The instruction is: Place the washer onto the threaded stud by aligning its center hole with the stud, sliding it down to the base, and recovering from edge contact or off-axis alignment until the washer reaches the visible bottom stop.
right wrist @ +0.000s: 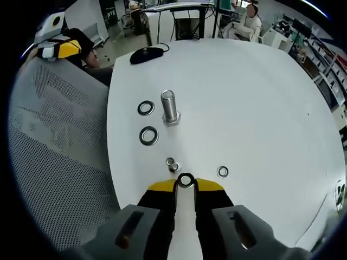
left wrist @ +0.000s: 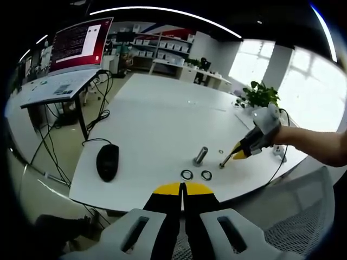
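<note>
While the right gripper (right wrist: 185,183) holds a washer (right wrist: 186,180) pinched between the yellow tips of its jaws, low over the white counter (right wrist: 260,97), the threaded stud (right wrist: 169,106) stands upright further ahead, apart from it. No washer sits on the stud. Two larger washers (right wrist: 148,135) lie flat on the counter just beside the stud, toward the counter edge. A small nut (right wrist: 171,163) and a small washer (right wrist: 223,171) lie near the jaw tips. In the left gripper view, the left gripper (left wrist: 182,188) has its jaws closed together with nothing between them, near the counter edge. A black mouse (left wrist: 107,161) lies on the counter, well apart from the stud. No container is visible on the counter.
</note>
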A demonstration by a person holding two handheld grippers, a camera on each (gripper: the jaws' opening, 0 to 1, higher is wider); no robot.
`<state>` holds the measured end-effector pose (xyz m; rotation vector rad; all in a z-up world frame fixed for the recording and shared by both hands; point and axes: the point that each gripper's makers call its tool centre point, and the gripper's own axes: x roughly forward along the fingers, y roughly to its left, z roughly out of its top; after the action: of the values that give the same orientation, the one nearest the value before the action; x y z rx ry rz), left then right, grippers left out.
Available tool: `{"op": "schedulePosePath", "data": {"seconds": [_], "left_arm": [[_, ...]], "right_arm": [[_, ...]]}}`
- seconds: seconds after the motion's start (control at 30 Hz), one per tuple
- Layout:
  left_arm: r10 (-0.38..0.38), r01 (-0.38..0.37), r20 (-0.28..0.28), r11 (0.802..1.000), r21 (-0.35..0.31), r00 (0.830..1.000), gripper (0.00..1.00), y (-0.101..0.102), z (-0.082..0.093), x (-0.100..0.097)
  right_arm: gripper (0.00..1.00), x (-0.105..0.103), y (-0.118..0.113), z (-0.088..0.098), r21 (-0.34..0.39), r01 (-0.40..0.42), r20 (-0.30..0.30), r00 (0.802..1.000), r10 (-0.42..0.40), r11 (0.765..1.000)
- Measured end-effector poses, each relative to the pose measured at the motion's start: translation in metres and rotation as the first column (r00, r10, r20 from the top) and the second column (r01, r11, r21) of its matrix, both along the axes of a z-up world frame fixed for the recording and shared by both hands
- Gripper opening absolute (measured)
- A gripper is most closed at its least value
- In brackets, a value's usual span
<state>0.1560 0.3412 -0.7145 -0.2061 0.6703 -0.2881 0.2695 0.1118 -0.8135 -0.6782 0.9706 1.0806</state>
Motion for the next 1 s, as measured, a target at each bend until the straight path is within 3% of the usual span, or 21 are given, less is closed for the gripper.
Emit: {"op": "schedulePosePath", "data": {"seconds": [0.37, 1.0], "left_arm": [[0.003, -0.003, 0.000, 1.000, -0.001, 1.000, 0.00, 0.000, 0.000, 0.000], [0.004, -0.004, 0.001, 1.000, -0.002, 1.000, 0.00, -0.001, 0.001, 0.000]], "right_arm": [[0.14, -0.005, 0.007, 0.015, 0.045, -0.006, 0.008, 1.000, 0.006, 0.999], [0.14, -0.007, 0.021, 0.013, 0.032, -0.053, 0.013, 0.999, 0.052, 0.998]]}}
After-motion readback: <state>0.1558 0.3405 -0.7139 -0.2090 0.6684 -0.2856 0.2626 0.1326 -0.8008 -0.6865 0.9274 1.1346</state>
